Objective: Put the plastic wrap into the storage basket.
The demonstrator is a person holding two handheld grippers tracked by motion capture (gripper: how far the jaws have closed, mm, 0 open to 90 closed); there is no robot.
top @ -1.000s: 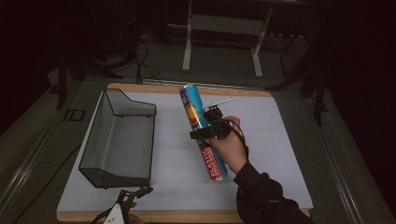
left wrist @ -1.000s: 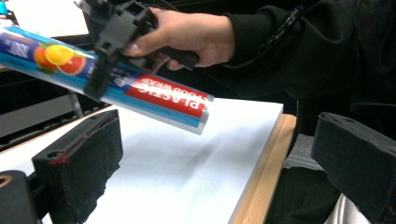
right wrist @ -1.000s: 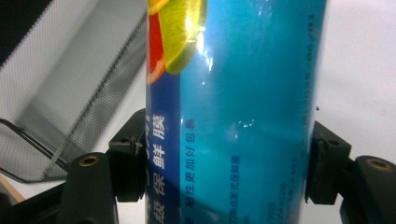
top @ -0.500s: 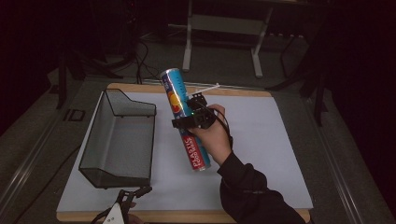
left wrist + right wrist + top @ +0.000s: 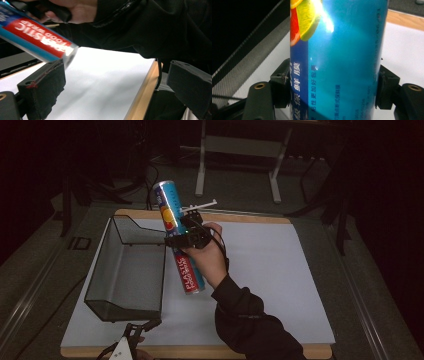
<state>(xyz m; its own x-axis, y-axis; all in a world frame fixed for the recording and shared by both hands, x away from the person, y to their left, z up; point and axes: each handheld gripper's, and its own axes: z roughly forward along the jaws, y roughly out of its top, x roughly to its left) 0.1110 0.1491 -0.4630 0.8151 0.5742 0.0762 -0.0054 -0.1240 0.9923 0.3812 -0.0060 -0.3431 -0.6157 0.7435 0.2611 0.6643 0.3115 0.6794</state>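
Two grippers are in play at this table. Nearest the person, the left gripper (image 5: 136, 332) rests low at the front wooden edge of the table (image 5: 200, 352), its black jaws spread wide with nothing between them; its own view looks across bare white sheet toward the other arm's dark sleeve (image 5: 155, 27).

Beyond it, the right gripper (image 5: 186, 236) pinches a long blue cylindrical tube of plastic food wrap, printed with fruit and a red label band (image 5: 180, 245). In the right gripper view both pads press against the tube's sides (image 5: 342, 62), so the hold looks firm, taken near mid-length.

Change noted: a second ago the tube lay over the middle of the white table cover (image 5: 280, 275); it has since been carried leftward and lifted, and now hangs tilted in the air, upper end pointing away from the person, lower end toward them, just beside the right wall of the dark wire-mesh basket (image 5: 162, 270). Judgement: the transfer into the basket is under way; the tube is not yet over the opening.

Edges and room: the basket's right rim lies directly under the path, and the tube's low end sits close to it, so that end should clear the rim before lowering. The basket is empty and roughly as long as the tube, which would need turning lengthwise. The sheet to the right is open.
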